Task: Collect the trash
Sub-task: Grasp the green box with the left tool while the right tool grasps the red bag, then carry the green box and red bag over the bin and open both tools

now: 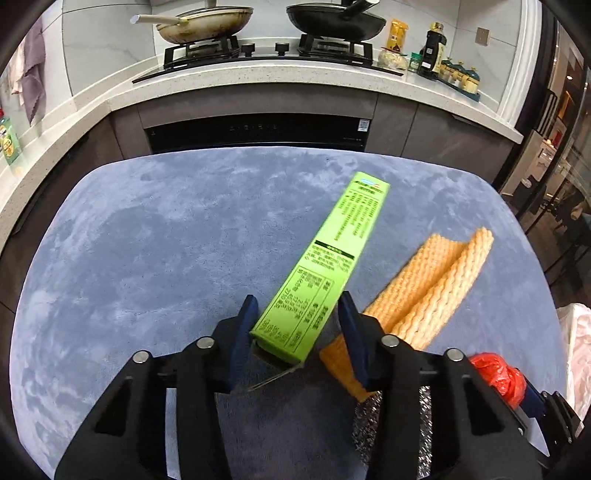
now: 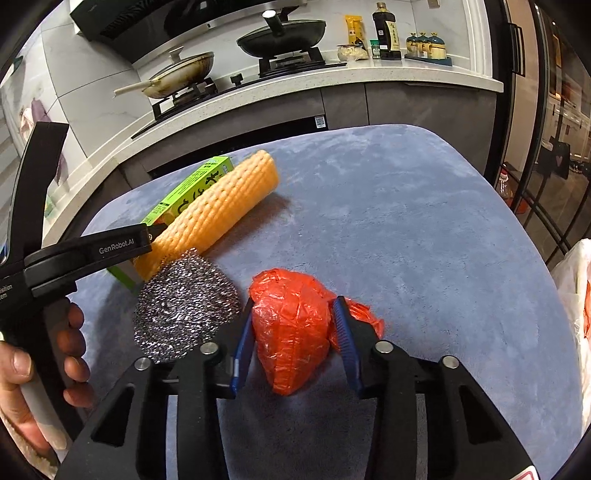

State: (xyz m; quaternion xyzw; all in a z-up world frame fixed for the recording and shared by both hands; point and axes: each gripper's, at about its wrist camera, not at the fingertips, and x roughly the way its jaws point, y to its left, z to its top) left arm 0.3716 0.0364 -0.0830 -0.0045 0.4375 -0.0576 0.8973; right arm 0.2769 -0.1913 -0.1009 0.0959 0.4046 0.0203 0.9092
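A long green carton (image 1: 325, 258) lies on the blue-covered table (image 1: 147, 240), its near end between the pads of my left gripper (image 1: 297, 306), which is shut on it. A folded orange sponge cloth (image 1: 432, 284) lies right beside the carton and touches it. In the right wrist view, my right gripper (image 2: 293, 314) is shut on a crumpled red plastic bag (image 2: 291, 332) that rests on the table. A steel wool scourer (image 2: 184, 306) sits just left of the bag. The left gripper's finger (image 2: 110, 247) reaches over the green carton (image 2: 188, 188) and the orange cloth (image 2: 218, 210), held by a person's hand (image 2: 44, 369).
A white plastic bag (image 2: 576, 295) hangs off the table's right edge. Beyond the table's far edge runs a kitchen counter (image 1: 258, 77) with a gas hob, two pans (image 1: 207, 26) and bottles (image 1: 434, 48). Bare blue cloth (image 2: 406, 221) spreads to the right of the red bag.
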